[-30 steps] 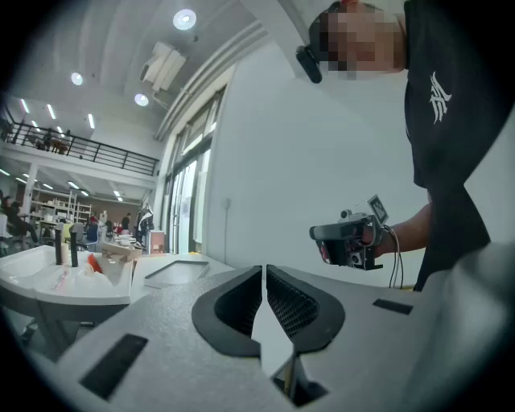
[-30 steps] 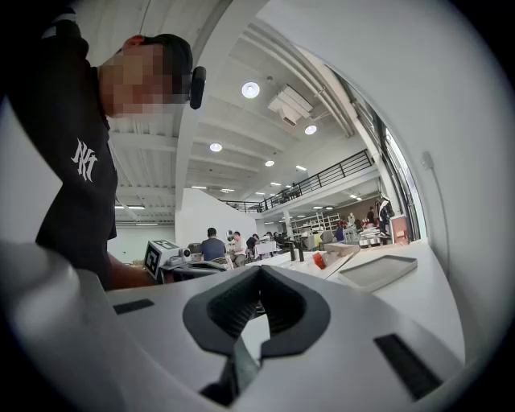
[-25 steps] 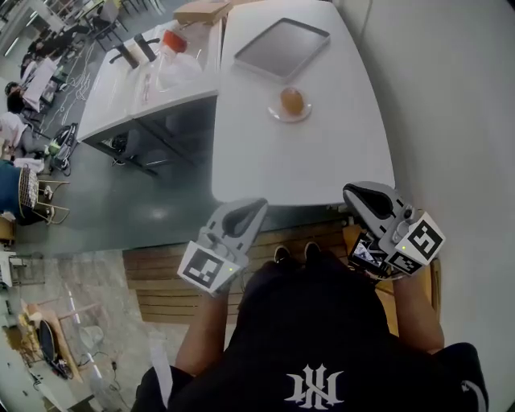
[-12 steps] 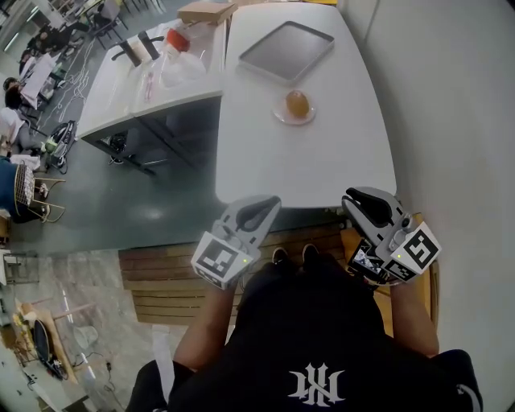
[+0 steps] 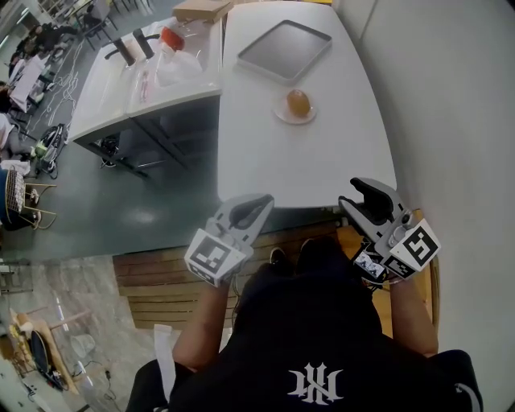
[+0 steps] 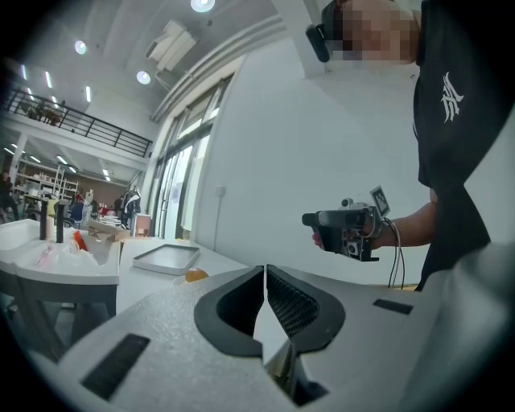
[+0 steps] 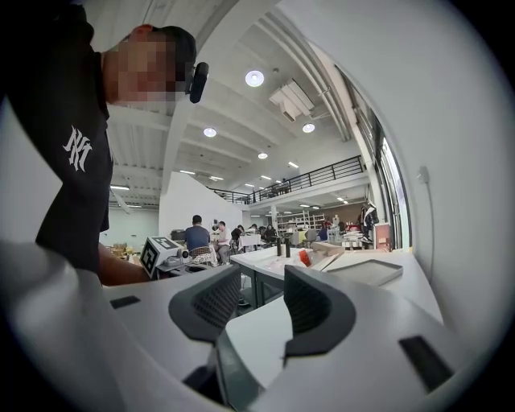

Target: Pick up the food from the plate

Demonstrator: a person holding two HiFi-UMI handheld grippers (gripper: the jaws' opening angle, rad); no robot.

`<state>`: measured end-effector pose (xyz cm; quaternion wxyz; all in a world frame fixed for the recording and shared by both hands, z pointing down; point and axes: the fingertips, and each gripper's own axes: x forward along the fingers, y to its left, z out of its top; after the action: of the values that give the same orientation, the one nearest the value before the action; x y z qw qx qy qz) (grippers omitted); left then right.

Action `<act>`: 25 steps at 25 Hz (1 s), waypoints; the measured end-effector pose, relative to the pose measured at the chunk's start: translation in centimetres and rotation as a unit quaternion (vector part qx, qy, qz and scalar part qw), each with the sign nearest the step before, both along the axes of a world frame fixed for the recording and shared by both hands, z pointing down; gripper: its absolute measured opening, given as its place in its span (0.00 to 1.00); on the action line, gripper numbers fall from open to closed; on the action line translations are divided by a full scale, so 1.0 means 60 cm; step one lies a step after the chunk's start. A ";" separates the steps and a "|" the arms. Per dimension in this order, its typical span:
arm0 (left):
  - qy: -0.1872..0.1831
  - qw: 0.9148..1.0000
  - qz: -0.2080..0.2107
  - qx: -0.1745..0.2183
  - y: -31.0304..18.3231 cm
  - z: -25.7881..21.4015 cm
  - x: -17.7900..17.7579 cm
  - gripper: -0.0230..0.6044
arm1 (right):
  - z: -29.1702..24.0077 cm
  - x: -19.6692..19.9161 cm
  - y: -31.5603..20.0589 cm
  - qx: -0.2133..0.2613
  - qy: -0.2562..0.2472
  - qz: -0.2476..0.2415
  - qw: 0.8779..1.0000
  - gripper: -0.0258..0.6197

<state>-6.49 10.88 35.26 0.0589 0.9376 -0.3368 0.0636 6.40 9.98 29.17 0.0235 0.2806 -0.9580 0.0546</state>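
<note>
An orange-brown round piece of food (image 5: 298, 102) lies on a small plate (image 5: 282, 117) far out on the white table (image 5: 298, 161). Both grippers hang short of the table's near edge, far from the plate. My left gripper (image 5: 256, 211) is shut with its pads together and nothing held. My right gripper (image 5: 360, 193) is opening, with a gap between its jaws and nothing in it. In the left gripper view the food (image 6: 195, 275) shows small beyond the shut left gripper (image 6: 265, 270), and the right gripper (image 6: 311, 219) is held up at the right. The right gripper (image 7: 261, 280) looks across the table.
A grey tray (image 5: 283, 50) lies beyond the plate. A second white table (image 5: 121, 88) at the left carries bottles, clear bags and a cardboard box (image 5: 201, 10). A wooden bench (image 5: 161, 278) stands under my arms. A white wall runs along the right. People sit far off at the left.
The right gripper's jaws have parted from shut to a clear gap. Both grippers stay near the table's front edge, the left one shifted slightly left.
</note>
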 end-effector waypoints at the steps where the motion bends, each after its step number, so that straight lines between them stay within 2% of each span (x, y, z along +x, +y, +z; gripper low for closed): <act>1: 0.001 1.000 0.001 -0.001 -0.002 0.002 -0.005 0.05 | -0.002 -0.002 -0.001 0.001 0.001 0.001 1.000 0.26; 13: -0.003 1.000 0.018 -0.001 -0.036 0.004 0.009 0.05 | -0.024 0.036 -0.053 0.006 -0.006 0.024 1.000 0.26; 17: -0.001 1.000 0.023 -0.015 -0.082 0.017 0.007 0.05 | -0.006 0.014 -0.105 0.004 -0.002 0.013 1.000 0.28; 25: -0.023 0.999 0.023 -0.019 -0.183 0.037 0.007 0.05 | 0.024 0.009 -0.219 -0.017 -0.010 0.016 1.000 0.32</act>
<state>-6.10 -0.10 37.48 0.0674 0.9422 -0.3150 0.0926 6.96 -3.15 30.62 0.0179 0.2953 -0.9524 0.0738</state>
